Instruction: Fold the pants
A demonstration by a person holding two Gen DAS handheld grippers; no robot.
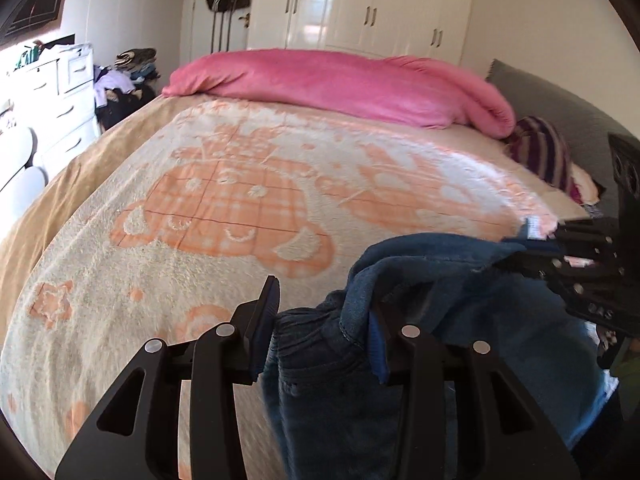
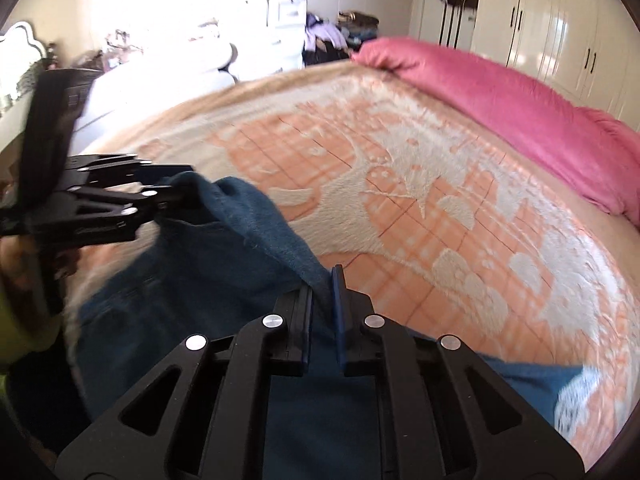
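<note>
Your left gripper point(image 1: 326, 320) clamps the bunched blue pants point(image 1: 420, 276) above the patterned bed point(image 1: 240, 200); your right gripper point(image 1: 520, 256) grips them alongside.

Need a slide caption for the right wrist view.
Right tool and left tool pinch blue pants above the patterned blanket.

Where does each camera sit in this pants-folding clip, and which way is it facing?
Left wrist: rides the left gripper, facing across the bed blanket to the pink duvet and wardrobes; own fingers bunch the jeans; right gripper enters at right.
Right wrist: rides the right gripper, facing across the bed toward the bright dresser side; own jaws pinch denim; left gripper and a hand show at left.
Shared: jeans, blanket, duvet, wardrobes, each other's gripper.
</note>
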